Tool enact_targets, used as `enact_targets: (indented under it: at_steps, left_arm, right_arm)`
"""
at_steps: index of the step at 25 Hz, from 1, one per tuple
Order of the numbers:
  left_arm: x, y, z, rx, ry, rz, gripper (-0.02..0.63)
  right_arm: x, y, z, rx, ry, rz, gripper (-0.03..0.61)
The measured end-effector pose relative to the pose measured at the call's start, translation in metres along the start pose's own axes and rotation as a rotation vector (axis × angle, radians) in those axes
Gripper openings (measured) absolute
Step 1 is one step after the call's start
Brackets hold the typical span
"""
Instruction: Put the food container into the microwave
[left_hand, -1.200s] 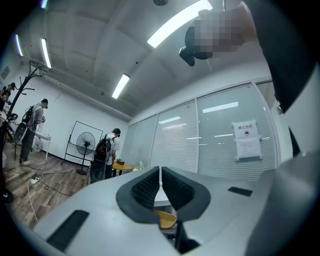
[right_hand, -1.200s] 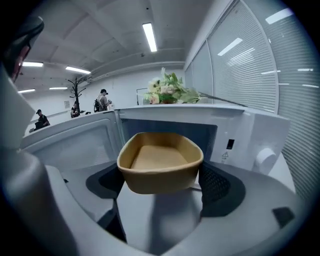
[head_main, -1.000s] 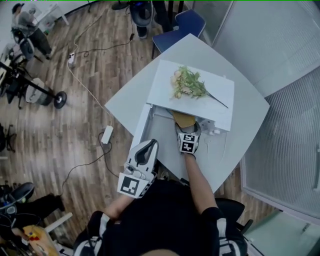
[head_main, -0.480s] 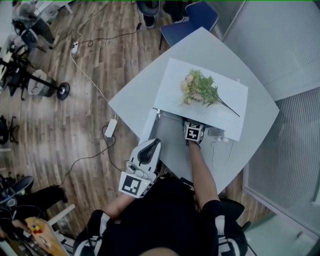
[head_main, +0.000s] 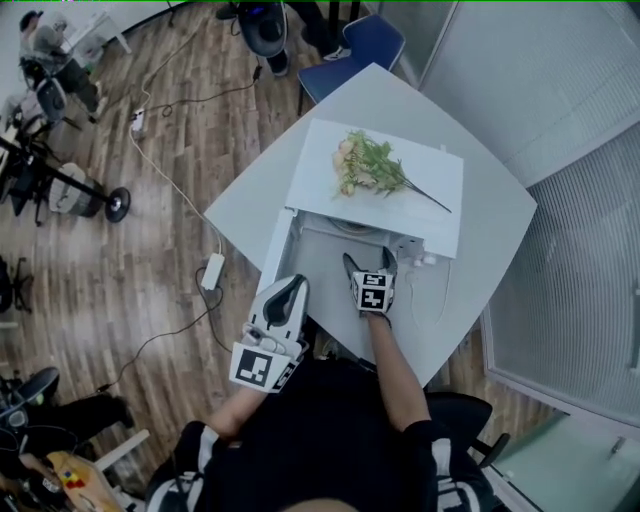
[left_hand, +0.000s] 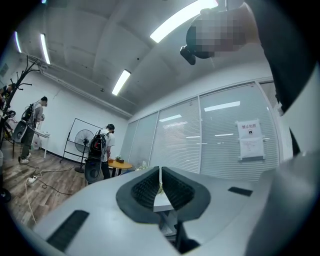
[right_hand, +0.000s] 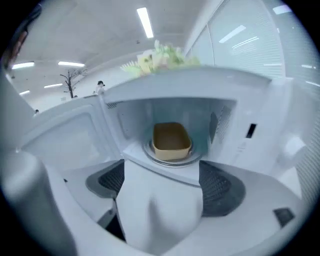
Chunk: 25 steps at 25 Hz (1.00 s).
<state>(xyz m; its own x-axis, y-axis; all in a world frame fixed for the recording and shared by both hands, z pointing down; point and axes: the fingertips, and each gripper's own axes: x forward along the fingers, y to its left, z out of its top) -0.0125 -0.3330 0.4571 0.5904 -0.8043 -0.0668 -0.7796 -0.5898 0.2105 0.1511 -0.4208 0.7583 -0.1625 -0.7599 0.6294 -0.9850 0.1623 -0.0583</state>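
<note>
A tan food container (right_hand: 171, 141) sits on the glass turntable inside the white microwave (right_hand: 250, 95), apart from my jaws. My right gripper (right_hand: 162, 182) is open and empty just outside the cavity, pointing straight at the container. In the head view the right gripper (head_main: 368, 262) is in front of the microwave (head_main: 420, 215), whose door (head_main: 277, 250) swings open to the left; the container is hidden there. My left gripper (head_main: 297, 284) is shut and empty, held near my body left of the door. In its own view the left gripper (left_hand: 160, 186) looks across the room.
A bunch of flowers (head_main: 365, 165) lies on top of the microwave. The white table (head_main: 500, 240) has a thin cable (head_main: 415, 300) near its front right. A blue chair (head_main: 365, 40) stands beyond the table. A power strip (head_main: 213, 270) and cords lie on the wooden floor at left.
My right gripper carried the container into the microwave, let go of it, and has drawn back out, open. The left gripper barely moved.
</note>
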Motion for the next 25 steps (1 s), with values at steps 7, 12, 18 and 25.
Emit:
enact_targets:
  at_steps: [7,12,18,25]
  left_arm:
    - [-0.063,-0.054,0.001,0.027,-0.016,0.03,0.034]
    - [-0.102,-0.072,-0.007,0.031,0.0,0.052,0.034]
    - [-0.127,-0.08,-0.009,0.042,-0.004,0.027,0.034]
    - [-0.148,-0.071,-0.001,0.041,-0.001,-0.002,0.034]
  right_arm:
    - [-0.192,0.018,0.044,0.163,-0.284,0.131,0.272]
    - [-0.287,0.03,0.068,0.155,-0.436,0.147,0.105]
    - [-0.339,0.056,0.056,0.101,-0.462,0.144,0.023]
    - [-0.36,0.09,0.035,0.097,-0.452,0.101,0.023]
